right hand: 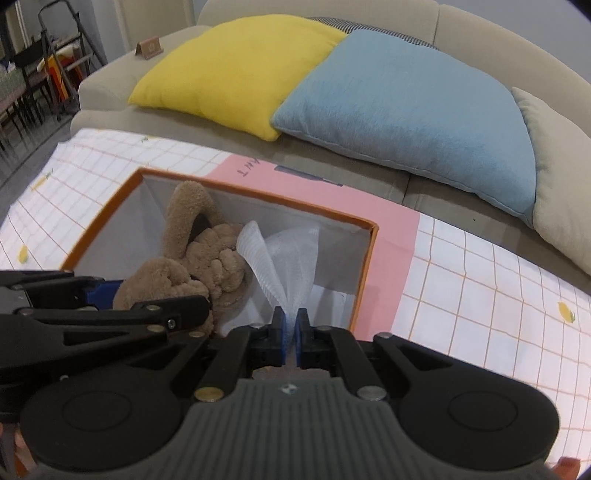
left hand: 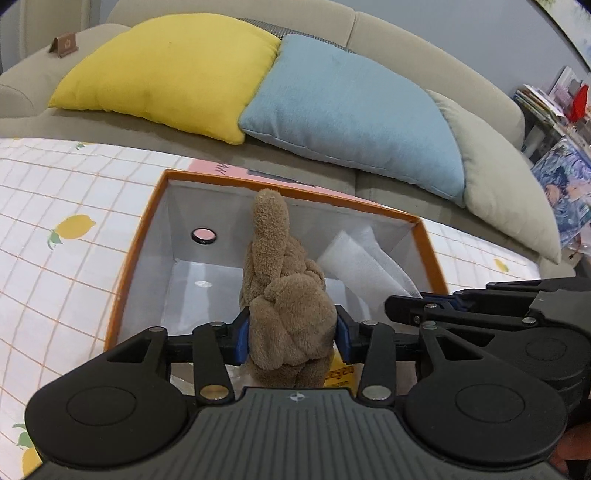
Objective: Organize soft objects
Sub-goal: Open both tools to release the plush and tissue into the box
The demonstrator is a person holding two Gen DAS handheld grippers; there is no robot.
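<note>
My left gripper (left hand: 293, 329) is shut on a brown plush toy (left hand: 286, 295) and holds it over the open orange-rimmed box (left hand: 140, 236). The toy's long limb sticks up. My right gripper (right hand: 291, 325) is shut on a white foam mesh sheet (right hand: 280, 258) that hangs over the right part of the same box (right hand: 365, 266). The plush (right hand: 195, 251) and the left gripper (right hand: 99, 295) show at the left of the right wrist view. The mesh (left hand: 365, 258) and the right gripper (left hand: 406, 306) show at the right of the left wrist view.
The box stands on a lemon-print checked cloth (left hand: 55, 206) with a pink sheet (right hand: 391, 236) under it. Behind is a beige sofa (left hand: 406, 33) with yellow (left hand: 173, 70), blue (left hand: 351, 107) and grey (left hand: 506, 177) cushions. Chairs (right hand: 33, 74) stand far left.
</note>
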